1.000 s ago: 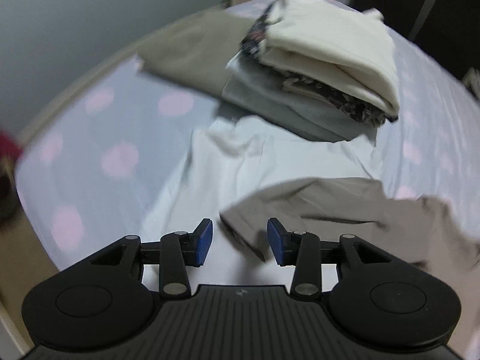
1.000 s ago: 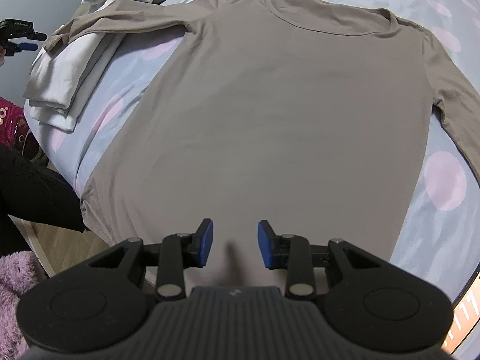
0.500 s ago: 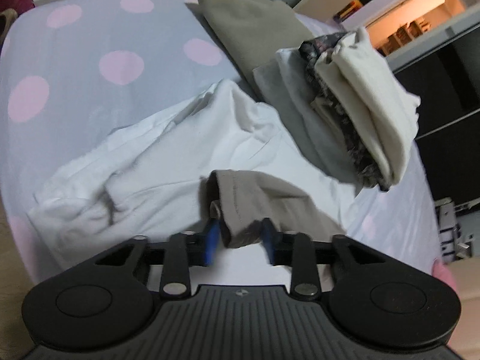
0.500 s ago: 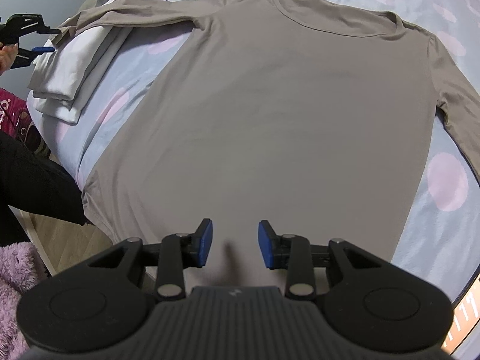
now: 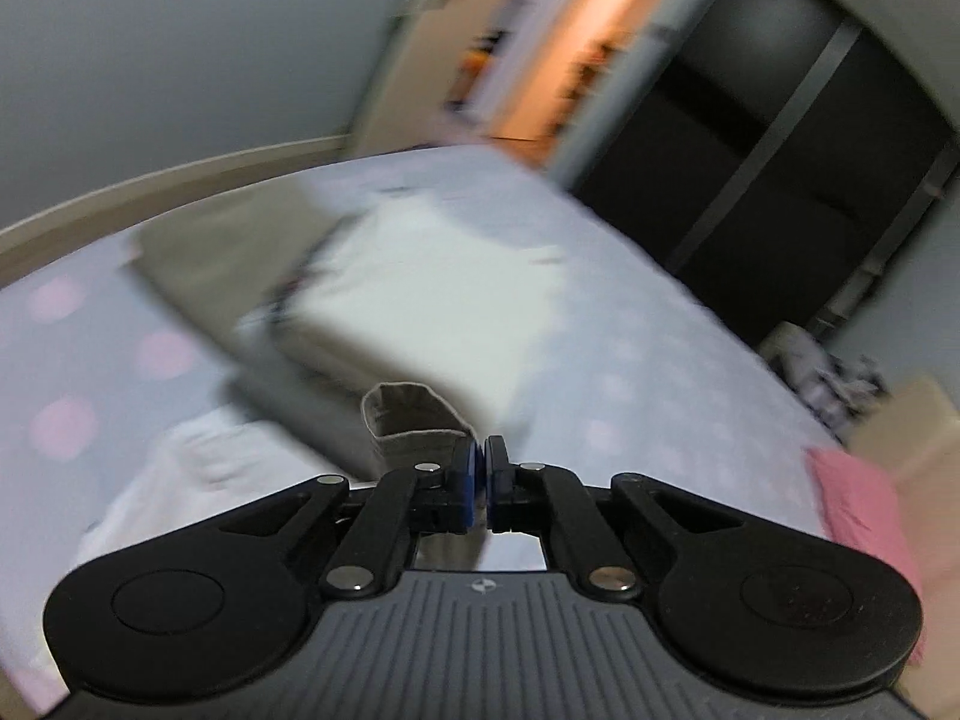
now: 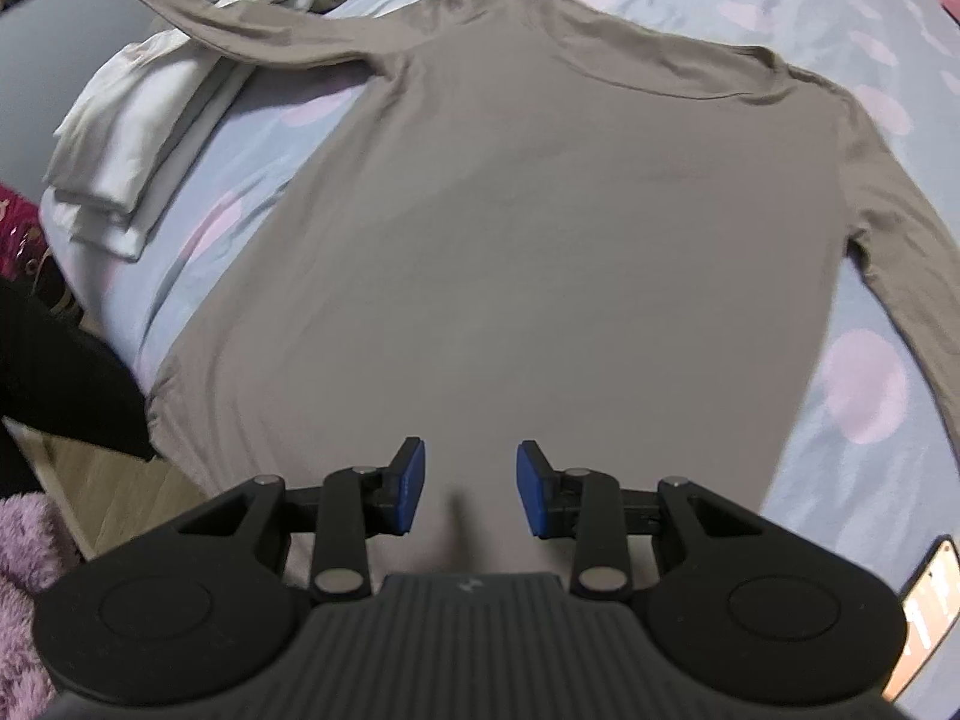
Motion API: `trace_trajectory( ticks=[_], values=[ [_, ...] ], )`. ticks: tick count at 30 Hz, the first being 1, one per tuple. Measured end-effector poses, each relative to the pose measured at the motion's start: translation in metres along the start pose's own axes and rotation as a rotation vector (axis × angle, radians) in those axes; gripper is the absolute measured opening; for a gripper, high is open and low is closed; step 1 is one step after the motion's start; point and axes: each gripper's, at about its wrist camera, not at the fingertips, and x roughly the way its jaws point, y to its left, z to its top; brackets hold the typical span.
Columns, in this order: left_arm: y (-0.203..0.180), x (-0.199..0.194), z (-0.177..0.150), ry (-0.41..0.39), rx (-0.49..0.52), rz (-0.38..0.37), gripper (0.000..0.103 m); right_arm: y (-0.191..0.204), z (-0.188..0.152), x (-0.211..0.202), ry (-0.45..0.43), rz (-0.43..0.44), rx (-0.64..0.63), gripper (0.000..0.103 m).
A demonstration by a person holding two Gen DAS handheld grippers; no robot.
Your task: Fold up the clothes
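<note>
A taupe long-sleeved shirt (image 6: 540, 252) lies flat on the dotted bedsheet, collar far from me. My right gripper (image 6: 471, 483) is open and empty, low over the shirt's hem. My left gripper (image 5: 480, 480) is shut on the cuff (image 5: 414, 426) of the shirt's left sleeve. In the right wrist view that sleeve (image 6: 240, 30) is stretched and lifted toward the upper left corner. The left wrist view is blurred by motion.
A stack of folded clothes (image 5: 420, 306) sits on the bed beyond the left gripper, with white folded cloth (image 6: 138, 144) beside the shirt. The bed edge and floor (image 6: 102, 480) are at the left. A phone (image 6: 927, 594) lies at the lower right.
My left gripper closed on the sleeve cuff and lifted it, swinging its view up toward the room. The sleeve now rises off the white cloth. The right gripper barely moved.
</note>
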Motion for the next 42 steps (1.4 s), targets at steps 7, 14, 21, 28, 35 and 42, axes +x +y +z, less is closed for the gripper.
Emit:
trace_trajectory(
  ticks=[7,14,21,28,35,42],
  values=[
    [-0.128,0.021,-0.004,0.037,0.177,-0.254,0.000,-0.048,0.032,-0.029,-0.067,-0.085,0.119,0.046],
    [-0.174,0.066,-0.048,0.174,0.362,-0.208,0.001,-0.074,0.050,-0.043,-0.138,-0.078,0.198,0.048],
    [-0.118,0.093,-0.103,0.284,0.508,-0.070,0.016,-0.054,0.065,-0.024,-0.161,-0.019,0.083,0.045],
    [-0.073,0.116,-0.136,0.309,0.663,0.024,0.018,-0.014,0.117,0.018,-0.216,0.059,-0.100,0.036],
    [-0.040,0.147,-0.148,0.344,0.681,0.020,0.036,0.041,0.189,0.073,-0.283,0.077,-0.391,0.035],
    [-0.024,0.165,-0.158,0.411,0.697,0.008,0.050,0.084,0.245,0.132,-0.360,0.048,-0.739,0.036]
  ],
)
